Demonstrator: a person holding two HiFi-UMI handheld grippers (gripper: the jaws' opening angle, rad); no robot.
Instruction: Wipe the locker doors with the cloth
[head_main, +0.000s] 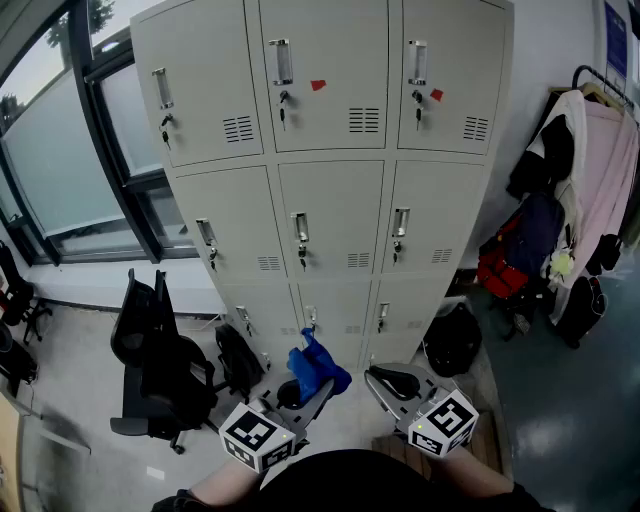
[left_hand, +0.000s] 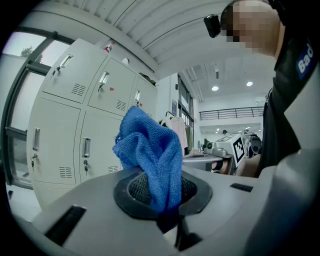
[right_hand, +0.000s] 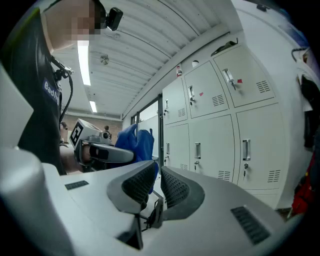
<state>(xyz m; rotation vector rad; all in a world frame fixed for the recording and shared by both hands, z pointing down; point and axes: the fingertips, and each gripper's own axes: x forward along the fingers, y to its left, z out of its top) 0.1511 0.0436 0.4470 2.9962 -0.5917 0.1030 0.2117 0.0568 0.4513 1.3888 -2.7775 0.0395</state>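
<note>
A grey bank of lockers (head_main: 330, 220) stands in front of me, three doors wide, each door with a handle and key. My left gripper (head_main: 303, 392) is shut on a crumpled blue cloth (head_main: 316, 367), held low before the bottom row of doors and apart from them. In the left gripper view the cloth (left_hand: 150, 150) bulges up out of the jaws of the left gripper (left_hand: 162, 195). My right gripper (head_main: 386, 381) is beside it, shut and empty; its own view shows the right gripper (right_hand: 156, 184) with the pads nearly touching, the cloth (right_hand: 134, 142) to its left.
Black office chairs (head_main: 160, 360) stand left of the lockers under a large window (head_main: 60, 160). A black bag (head_main: 452, 340) lies at the lockers' right foot. Coats and a red bag hang on a rack (head_main: 585, 210) further right. Red tags (head_main: 318, 85) mark two top doors.
</note>
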